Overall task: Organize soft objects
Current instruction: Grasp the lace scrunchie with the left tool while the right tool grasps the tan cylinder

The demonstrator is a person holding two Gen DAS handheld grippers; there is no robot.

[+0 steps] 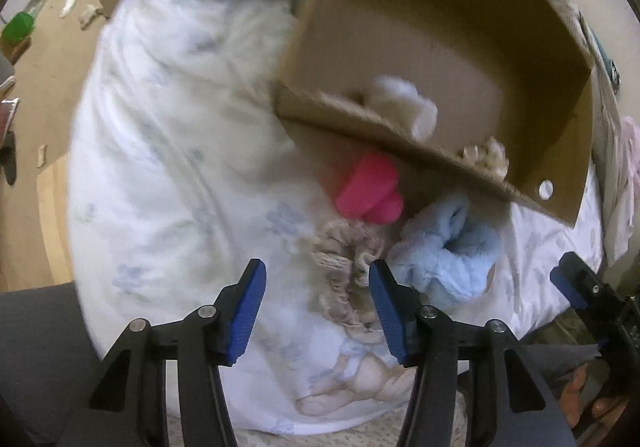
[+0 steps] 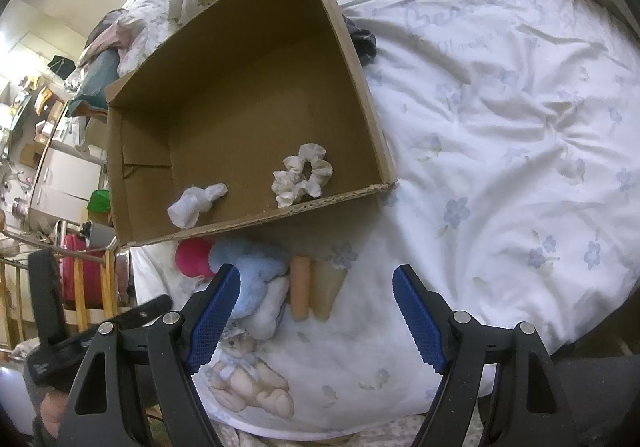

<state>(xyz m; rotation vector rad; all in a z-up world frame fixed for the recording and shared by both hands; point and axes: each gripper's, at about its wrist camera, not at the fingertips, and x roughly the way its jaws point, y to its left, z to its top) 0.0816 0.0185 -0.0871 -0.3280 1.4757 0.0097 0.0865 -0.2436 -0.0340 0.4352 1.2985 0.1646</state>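
A cardboard box (image 2: 248, 87) is set on the bed (image 2: 500, 119); a white scrunchie (image 2: 303, 173) and white sock (image 2: 196, 203) lie inside. A pink toy (image 1: 370, 189) and blue plush (image 1: 448, 247) are found just outside the box's near edge. The left gripper (image 1: 318, 311) and right gripper (image 2: 316, 319) are observed spread wide, nothing held.

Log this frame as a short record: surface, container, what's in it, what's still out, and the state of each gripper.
surface: bed, white floral cover
container: open cardboard box on the bed
in box: white scrunchie; white cloth wad
outside box: pink item, blue plush, orange cylinder, beige piece, all in front of the box's near wall
left gripper: open, empty, over a beige scrunchie
right gripper: open, empty, pointing toward the orange cylinder
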